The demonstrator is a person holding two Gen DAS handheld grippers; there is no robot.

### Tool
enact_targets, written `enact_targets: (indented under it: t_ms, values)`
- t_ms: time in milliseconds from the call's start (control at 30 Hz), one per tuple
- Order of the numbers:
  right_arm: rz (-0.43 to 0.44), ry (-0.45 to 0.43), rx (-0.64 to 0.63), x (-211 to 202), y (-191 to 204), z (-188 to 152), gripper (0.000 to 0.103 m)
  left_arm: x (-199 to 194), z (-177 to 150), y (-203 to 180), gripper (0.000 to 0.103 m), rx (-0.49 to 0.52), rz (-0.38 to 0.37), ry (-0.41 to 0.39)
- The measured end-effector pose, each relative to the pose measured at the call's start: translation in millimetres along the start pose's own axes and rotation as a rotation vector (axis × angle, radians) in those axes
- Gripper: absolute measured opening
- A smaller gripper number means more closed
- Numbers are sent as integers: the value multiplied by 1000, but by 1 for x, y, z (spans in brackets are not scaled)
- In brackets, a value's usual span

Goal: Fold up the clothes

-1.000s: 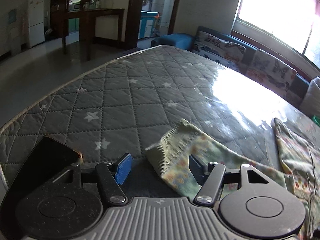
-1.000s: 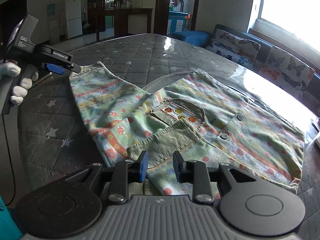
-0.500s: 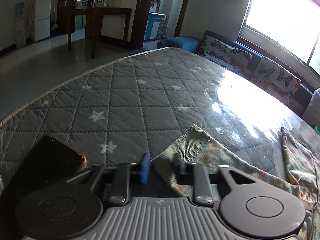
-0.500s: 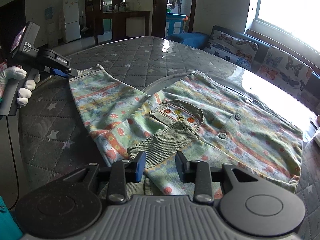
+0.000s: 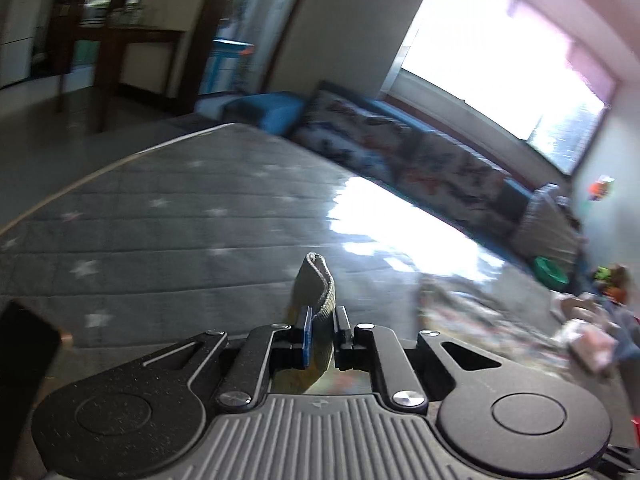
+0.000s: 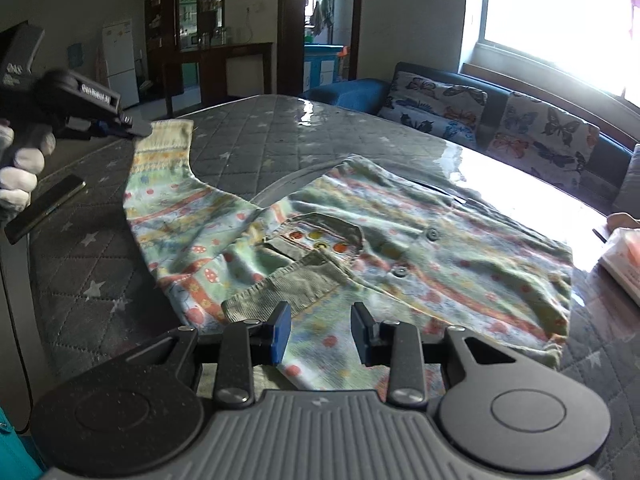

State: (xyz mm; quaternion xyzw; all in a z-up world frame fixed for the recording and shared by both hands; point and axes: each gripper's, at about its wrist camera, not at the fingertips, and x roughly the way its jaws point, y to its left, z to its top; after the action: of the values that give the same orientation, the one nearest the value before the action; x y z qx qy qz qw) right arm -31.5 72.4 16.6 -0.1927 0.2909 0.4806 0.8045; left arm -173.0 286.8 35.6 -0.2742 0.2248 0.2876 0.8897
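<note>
Jaws of the left gripper (image 5: 323, 328), spread wide beside the sleeve cuff (image 5: 318, 280) 1 second ago, are now closing and already pinch that cuff between their pads. The cuff stands up out of the grip as a grey-green ribbed loop, and the right wrist view shows the sleeve (image 6: 160, 184) rising off the quilted tabletop (image 6: 100, 280) toward the left gripper (image 6: 132, 128). That suggests the first fold is starting: the sleeve looks ready to be carried across onto the shirt body.

Jaws of the right gripper (image 6: 320, 332) stand apart, a little wider than 1 second ago, pinching nothing. They sit low over the collar end of the shirt (image 6: 400, 248), just beside the corduroy collar (image 6: 288, 284), and could pin the cloth while the sleeve travels.

The shirt lies spread flat, buttons up, with its chest pocket (image 6: 316, 236) beyond the collar. A dark phone (image 6: 44, 208) lies on the tabletop to the left of the shirt, beneath the lifted sleeve but outside the likely folding path. A pale packet (image 6: 620, 256) sits off the shirt's right hem, well clear. Nothing rests on the shirt body itself.
</note>
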Motion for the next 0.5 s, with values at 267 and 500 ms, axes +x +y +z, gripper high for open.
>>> enact_targets:
  t_ms: [267, 500]
  values:
    - [-35, -40, 56, -21, -22, -15, 33, -13, -5, -84, 11, 111, -223, 20]
    - [-72, -57, 116, -38, -43, -33, 33, 1, -24, -155, 11, 211, -386, 89]
